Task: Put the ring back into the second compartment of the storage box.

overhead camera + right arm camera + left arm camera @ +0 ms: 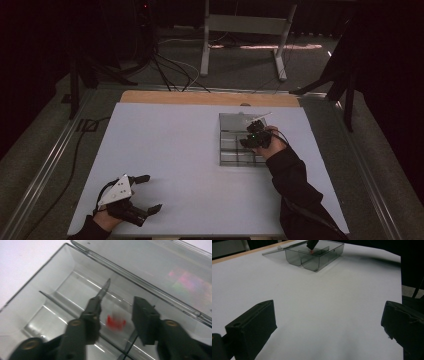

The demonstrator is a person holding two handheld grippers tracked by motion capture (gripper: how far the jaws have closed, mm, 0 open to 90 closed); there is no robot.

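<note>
A clear plastic box (240,145) with inner dividers sits on the white surface (170,150), lid open. The right claw (116,315) is inside the box, jaws apart, with a small blurred red object (116,322) between them. The left claw (142,194) rests well away from the box, jaws wide apart, holding nothing.

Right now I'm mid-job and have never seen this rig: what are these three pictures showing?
No robot here: a person holds a two-jaw gripper in each hand. The high view looks down on a white table. The left gripper rests open near the table's front edge, holding nothing. The right gripper reaches into a clear divided box with its lid open. The other two pictures come from cameras on the grippers. In the right gripper view, a blurred small red thing sits between the open jaws; whether it's gripped is unclear.
</note>
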